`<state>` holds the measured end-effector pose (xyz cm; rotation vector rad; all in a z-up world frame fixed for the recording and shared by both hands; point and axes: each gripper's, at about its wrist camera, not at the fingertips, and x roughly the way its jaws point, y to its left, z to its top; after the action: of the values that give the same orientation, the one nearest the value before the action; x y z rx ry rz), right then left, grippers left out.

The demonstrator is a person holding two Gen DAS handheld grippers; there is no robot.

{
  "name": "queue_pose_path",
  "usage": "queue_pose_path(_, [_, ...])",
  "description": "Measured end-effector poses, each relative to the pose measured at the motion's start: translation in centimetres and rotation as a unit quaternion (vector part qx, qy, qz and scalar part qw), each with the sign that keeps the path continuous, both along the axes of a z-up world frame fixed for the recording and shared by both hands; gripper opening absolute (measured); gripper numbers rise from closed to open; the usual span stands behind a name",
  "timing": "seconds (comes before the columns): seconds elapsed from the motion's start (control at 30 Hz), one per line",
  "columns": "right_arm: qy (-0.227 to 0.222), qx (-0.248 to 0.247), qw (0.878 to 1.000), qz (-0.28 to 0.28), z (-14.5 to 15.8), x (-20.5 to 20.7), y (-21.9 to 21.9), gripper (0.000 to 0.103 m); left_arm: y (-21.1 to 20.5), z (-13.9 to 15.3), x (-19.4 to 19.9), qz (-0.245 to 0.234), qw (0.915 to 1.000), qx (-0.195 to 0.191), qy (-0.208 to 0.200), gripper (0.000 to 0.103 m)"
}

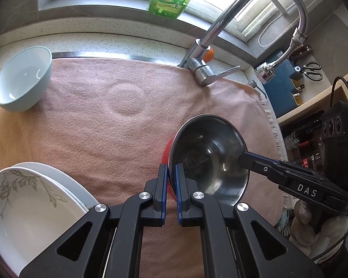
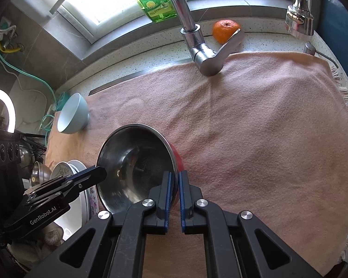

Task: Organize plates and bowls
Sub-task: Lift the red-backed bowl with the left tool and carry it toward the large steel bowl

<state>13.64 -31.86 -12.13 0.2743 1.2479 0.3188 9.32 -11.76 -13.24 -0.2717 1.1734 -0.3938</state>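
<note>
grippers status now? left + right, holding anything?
Left gripper: shut on the rim of the steel bowl.
Right gripper: shut on the opposite rim of the same steel bowl.

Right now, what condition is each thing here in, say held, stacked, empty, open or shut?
Steel bowl: empty, tilted, rim gripped on opposite sides.
Red bowl: nested under the steel bowl.
Left gripper: shut on the bowls' rim.
Right gripper: shut on the bowls' rim.
Blue bowl: empty, upright, untouched.
White plates: stacked, empty.
Faucet: no water running.
</note>
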Motion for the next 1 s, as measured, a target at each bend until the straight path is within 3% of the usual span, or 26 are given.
queue_pose_path(0.5, [-0.045,0.011,0.998,0.048,5.3,-0.6,6.1,0.006,6.0,4.1,-2.9,0.060,0.9970,-0.008,-0.047,0.005])
queue_pose_path(1.0, [-0.063,0.021,0.990,0.125,7.7,-1.7,15.6,0.006,14.8,6.1,-6.7,0.138,0.9880,-0.003,-0.069,0.005])
